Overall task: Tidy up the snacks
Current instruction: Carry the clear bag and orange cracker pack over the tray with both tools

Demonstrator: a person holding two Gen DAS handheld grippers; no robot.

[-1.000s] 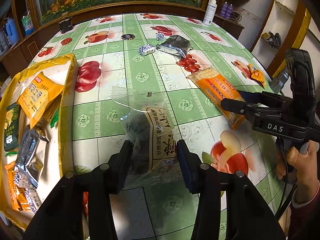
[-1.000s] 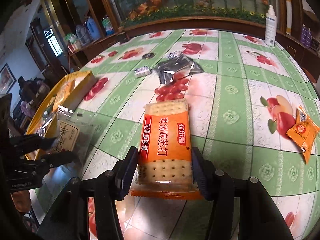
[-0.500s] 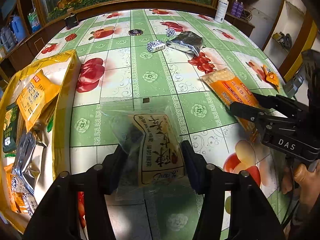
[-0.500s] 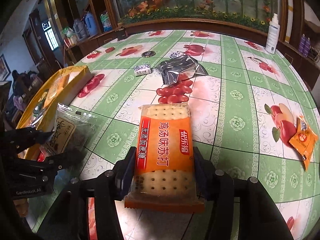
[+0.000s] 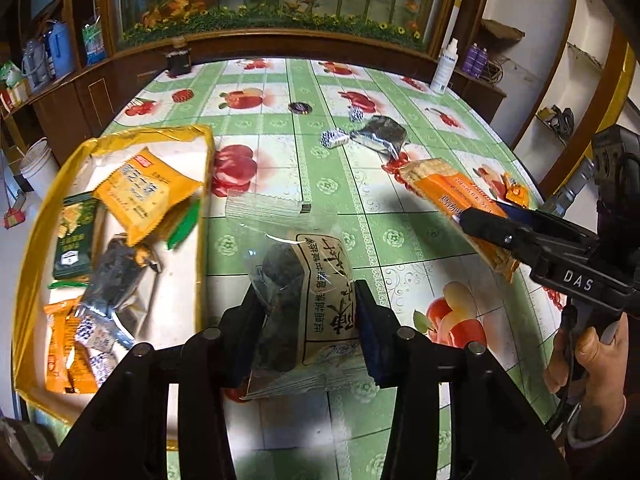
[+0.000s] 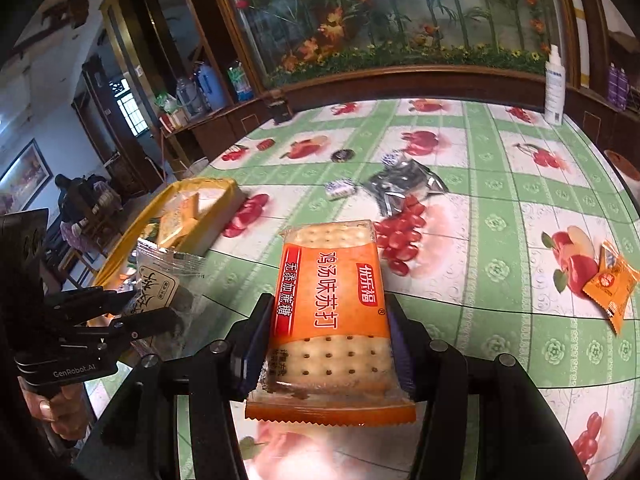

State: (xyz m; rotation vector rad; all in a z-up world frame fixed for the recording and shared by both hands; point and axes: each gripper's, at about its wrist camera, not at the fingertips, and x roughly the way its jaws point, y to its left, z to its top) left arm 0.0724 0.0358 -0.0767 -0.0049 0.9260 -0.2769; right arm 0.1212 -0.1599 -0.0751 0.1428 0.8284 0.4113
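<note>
My left gripper pinches a clear packet with a dark snack and a beige label. Its jaws are closing on the packet, which hangs above the table just right of the yellow box. My right gripper is shut on an orange cracker packet, held flat above the tablecloth. In the left wrist view the cracker packet and the right gripper are at the right. The right wrist view has the left gripper and clear packet at the left, beside the yellow box.
The yellow box holds several snack packets. On the green fruit-print table lie a silver packet, two small blue-white packets, a dark round lid and a small orange packet. A white bottle stands at the far edge.
Both grippers have risen, lifting their packets off the table. The left gripper's jaws have narrowed on the clear packet and it has come nearer the yellow box.
</note>
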